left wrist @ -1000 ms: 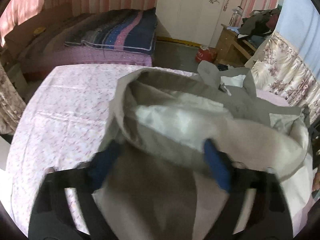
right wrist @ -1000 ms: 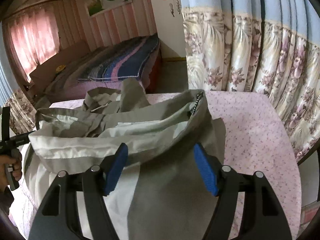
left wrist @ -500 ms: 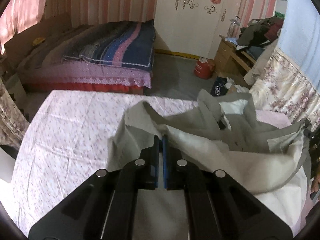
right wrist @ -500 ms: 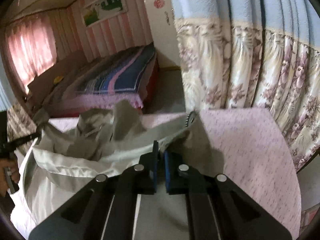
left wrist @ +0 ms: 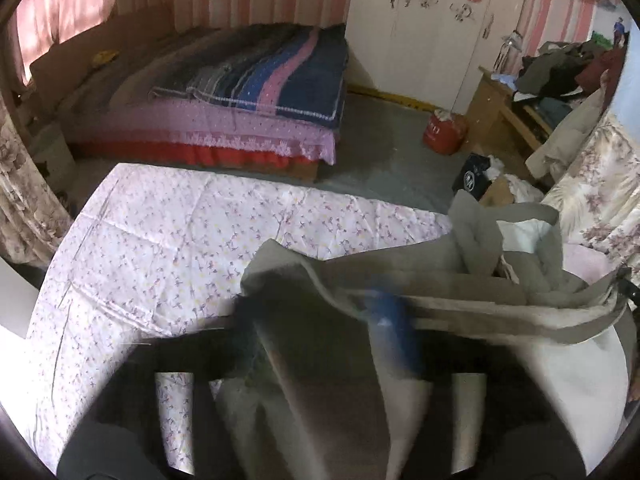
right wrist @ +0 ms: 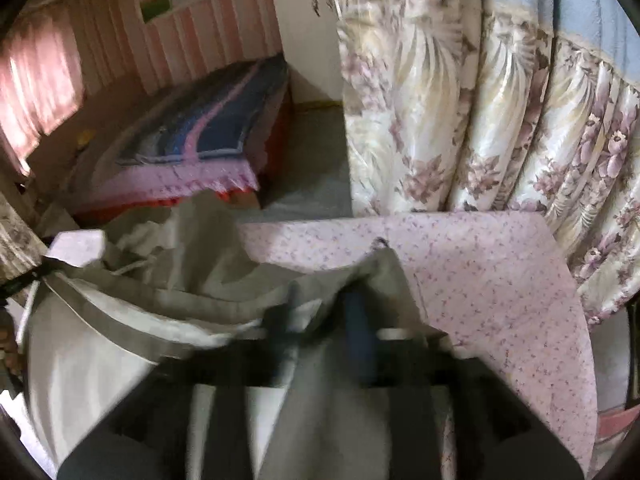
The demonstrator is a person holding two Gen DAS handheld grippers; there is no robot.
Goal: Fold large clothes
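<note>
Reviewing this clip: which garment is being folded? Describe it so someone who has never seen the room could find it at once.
Find the work surface covered by the pale floral sheet, in front of the bed with the striped blanket. On the sheet's near right part lies a crumpled grey-beige jacket with a white lining. It is the only garment on the sheet; the other clothes are piled on the wooden cabinet.

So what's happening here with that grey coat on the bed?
A person is folding a large grey jacket spread on a floral bedsheet, working a two-finger gripper in each hand. The left gripper and right gripper are both at the folded-over edge of the jacket, one toward each end. Their jaws are opening, with cloth lying between the blue pads. The picture is too blurred to tell whether the fabric has fully slipped free.
</note>
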